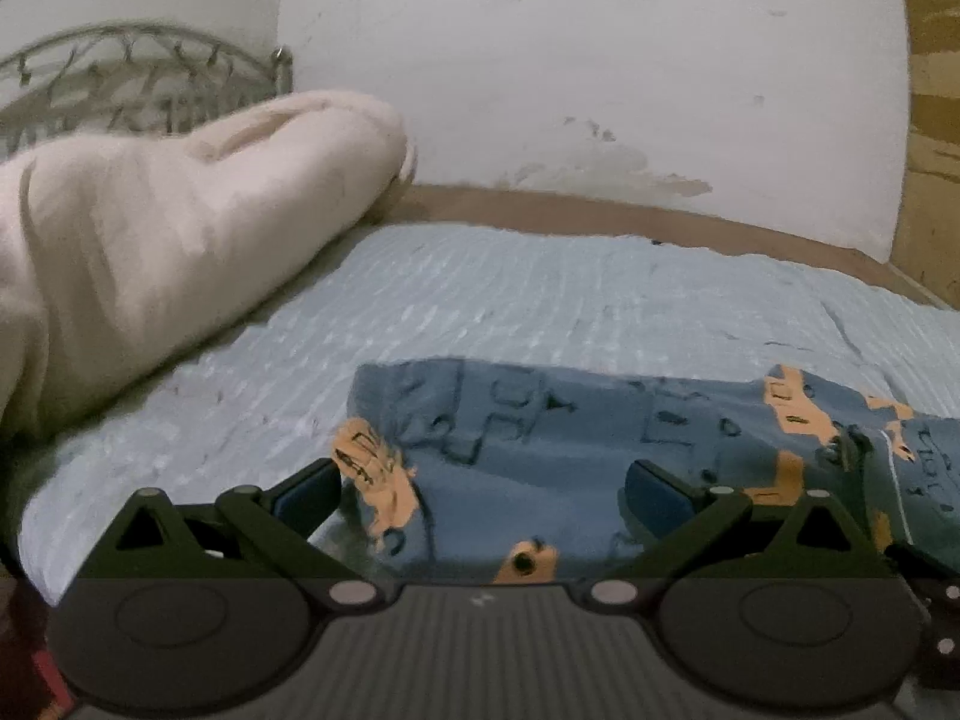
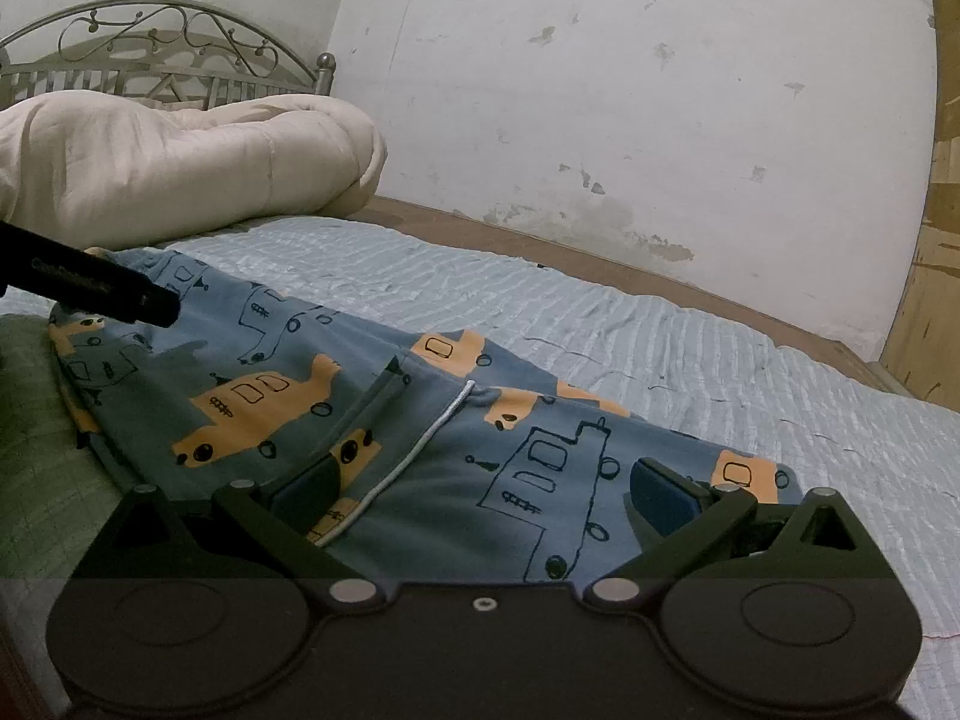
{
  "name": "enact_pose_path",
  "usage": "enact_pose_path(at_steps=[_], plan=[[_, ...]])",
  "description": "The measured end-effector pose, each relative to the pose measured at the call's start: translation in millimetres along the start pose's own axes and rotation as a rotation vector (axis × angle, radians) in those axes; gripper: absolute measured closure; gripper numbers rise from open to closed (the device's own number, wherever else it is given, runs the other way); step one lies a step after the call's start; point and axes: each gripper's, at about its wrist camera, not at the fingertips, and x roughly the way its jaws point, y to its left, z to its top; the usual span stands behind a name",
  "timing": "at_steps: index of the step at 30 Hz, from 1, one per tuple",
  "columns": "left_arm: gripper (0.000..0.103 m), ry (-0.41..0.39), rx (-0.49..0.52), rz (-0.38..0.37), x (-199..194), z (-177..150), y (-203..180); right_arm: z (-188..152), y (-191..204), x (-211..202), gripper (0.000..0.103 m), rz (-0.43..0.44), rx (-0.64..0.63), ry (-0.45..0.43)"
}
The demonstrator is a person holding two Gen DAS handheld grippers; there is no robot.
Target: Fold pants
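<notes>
Blue pants (image 1: 570, 438) with orange car prints lie on the light blue bedsheet (image 1: 540, 294). My left gripper (image 1: 480, 492) is open, its jaws wide apart over the pants' near edge, with cloth between them. In the right wrist view the pants (image 2: 372, 396) stretch from left to right, with a white drawstring (image 2: 414, 450) across the middle. My right gripper (image 2: 480, 492) is open, jaws wide apart just above the pants. The left gripper's dark finger (image 2: 96, 291) reaches in over the pants' left end.
A rolled cream blanket (image 1: 180, 228) lies at the far left of the bed, before a metal headboard (image 2: 162, 48). A stained white wall (image 2: 630, 90) runs behind the bed's brown edge (image 2: 600, 264). A green mat (image 2: 42, 420) lies at left.
</notes>
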Motion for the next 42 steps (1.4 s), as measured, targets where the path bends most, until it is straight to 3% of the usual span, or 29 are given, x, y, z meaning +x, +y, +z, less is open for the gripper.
enact_pose_path(at_steps=[5,12,16,21,34,42], plan=[[0.001,0.076,-0.18,-0.068,12.2,-0.7,35.1,0.1,0.1,0.2,0.001,0.0,0.001,-0.001],[0.002,0.082,-0.345,-0.202,15.9,-1.6,71.4,0.4,0.3,0.0,0.001,0.002,0.003,-0.002],[0.022,0.06,-0.429,-0.245,14.4,-1.8,82.3,0.6,0.6,-0.2,0.001,0.002,0.005,-0.003],[0.046,0.062,-0.504,-0.196,18.2,-3.3,92.6,0.4,0.3,0.0,0.001,0.003,0.006,-0.003],[0.082,0.097,-0.482,-0.125,16.4,3.1,88.0,0.8,-0.5,0.5,0.001,0.005,0.012,-0.005],[0.087,0.06,-0.406,-0.098,2.0,19.7,72.2,0.8,-0.3,0.7,0.001,0.005,0.013,-0.006]])
